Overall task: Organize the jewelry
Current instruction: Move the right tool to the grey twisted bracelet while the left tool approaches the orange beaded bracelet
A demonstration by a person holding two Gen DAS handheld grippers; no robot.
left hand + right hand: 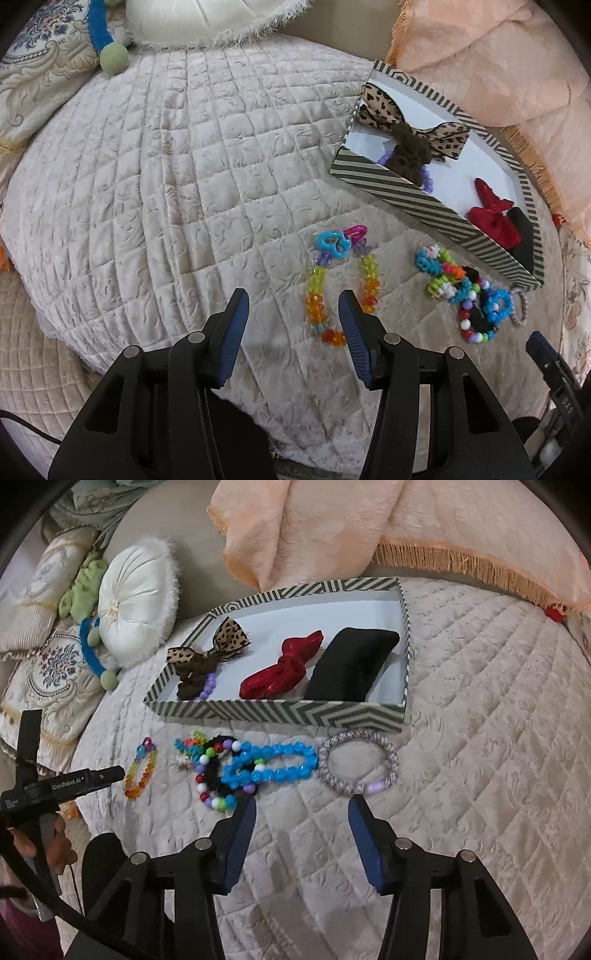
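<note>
My left gripper (293,299) is open and points down at a rainbow bead bracelet (367,280) on the quilt; one strand of it lies between the fingertips, untouched. My right gripper (303,801) is open just short of a blue bead bracelet (273,768) and a grey-pink braided ring (358,764), with nothing between its pads. A tangle of multicoloured bead bracelets (210,775) lies left of the blue one. Behind them stands the striped box (277,712), which holds a leopard bow (225,638), a brown scrunchie (192,679), a red bow (280,668) and a black cushion (351,664).
The quilted bed cover (166,166) spreads wide to the left. A white round pillow (136,602) and patterned cushions (55,664) lie at the back left, with a peach fringed blanket (424,528) behind the box. A person's hand (55,845) holds the left tool.
</note>
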